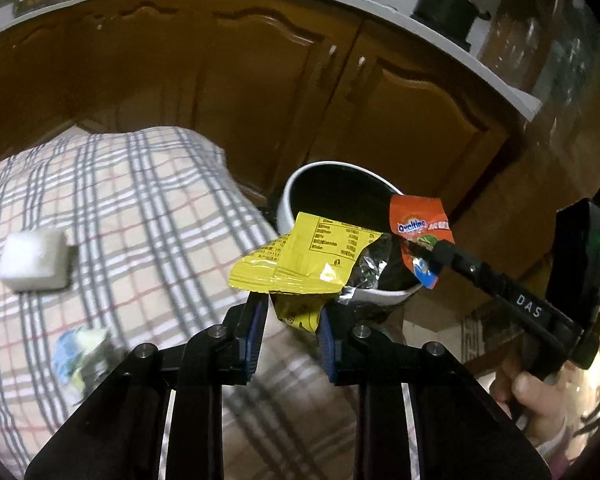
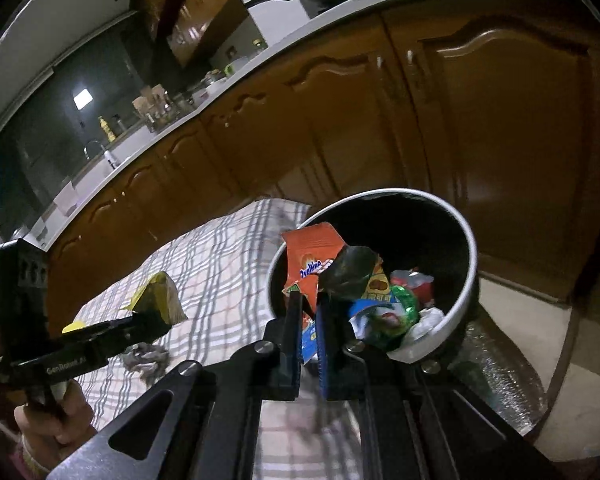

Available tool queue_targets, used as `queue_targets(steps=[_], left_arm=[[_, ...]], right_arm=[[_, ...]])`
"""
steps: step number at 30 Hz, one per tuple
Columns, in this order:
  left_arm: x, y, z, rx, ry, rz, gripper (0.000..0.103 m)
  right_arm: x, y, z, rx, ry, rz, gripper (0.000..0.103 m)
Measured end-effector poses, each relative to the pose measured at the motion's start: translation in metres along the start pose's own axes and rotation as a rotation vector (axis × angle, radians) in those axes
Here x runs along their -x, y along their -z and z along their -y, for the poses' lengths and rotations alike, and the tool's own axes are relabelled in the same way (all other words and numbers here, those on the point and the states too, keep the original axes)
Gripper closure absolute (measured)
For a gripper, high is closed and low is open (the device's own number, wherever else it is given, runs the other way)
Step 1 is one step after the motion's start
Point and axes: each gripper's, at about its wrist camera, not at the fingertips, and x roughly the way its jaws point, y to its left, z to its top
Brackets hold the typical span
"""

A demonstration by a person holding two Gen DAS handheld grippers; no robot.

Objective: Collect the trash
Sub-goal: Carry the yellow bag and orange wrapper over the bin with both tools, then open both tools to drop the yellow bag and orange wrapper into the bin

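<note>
**Yellow and orange wrappers held at the bin's mouth**

Yellow foil sits pinched in my left gripper (image 1: 293, 312): the blue pads press on the lower fold of the yellow wrapper (image 1: 300, 264), and the rest of it fans up toward twelve o'clock, its torn silver end touching the near rim of the bin (image 1: 300, 176). My right gripper (image 2: 309, 316) is pressed together on the orange wrapper (image 2: 308, 260), which stands upright between the jaws, its top reaching over the bin's open mouth at about one o'clock from that gripper.

As I judge it, this is the drop-off step, with both pieces brought to the bin and neither let go yet. The next move calls for carrying each wrapper a little further over the dark opening, then spreading the jaws so the foil falls clear of the rim; the yellow one looks likeliest to catch on the edge.

Outward from there, the bin is white outside, dark inside, and already holds several crumpled packets. It stands at the edge of the checked cloth (image 1: 120, 208). On that cloth, seen from my left, a white cube (image 1: 34, 260) lies at nine o'clock and a blue-and-white scrap (image 1: 82, 356) at about eight o'clock, both well apart from the bin and likely next to collect. Brown cabinet doors (image 1: 240, 92) rise behind.
</note>
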Motion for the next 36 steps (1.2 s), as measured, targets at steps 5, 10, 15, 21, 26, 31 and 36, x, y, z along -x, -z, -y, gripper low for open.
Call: queue_targets(steps=[5,10,15,21,26,31,36], left_arm=[[-0.021,-0.014,0.018,-0.036,0.013,-0.026,0.082],[-0.041,-0.027,0.033,-0.066,0.011,-0.043,0.082],[-0.063,-0.037,0.044,-0.081,0.003,-0.066,0.082],[-0.079,-0.043,0.050,-0.092,-0.003,-0.087,0.082],[-0.082,-0.044,0.050,-0.086,-0.004,-0.093,0.081],[-0.069,-0.042,0.048,-0.072,-0.010,-0.059,0.049],[-0.040,-0.029,0.038,-0.054,-0.009,-0.014,0.041]], right_arm=[[-0.003,-0.010,0.012,-0.002,0.022,0.000,0.097],[-0.008,-0.016,0.021,-0.008,0.033,-0.007,0.097],[-0.016,-0.020,0.029,-0.006,0.047,-0.025,0.097],[-0.025,-0.020,0.038,-0.021,0.061,-0.041,0.097],[-0.032,-0.022,0.044,-0.032,0.061,-0.052,0.089],[-0.030,-0.020,0.047,-0.056,0.039,-0.043,0.056],[-0.018,-0.010,0.041,-0.079,0.025,-0.020,0.044]])
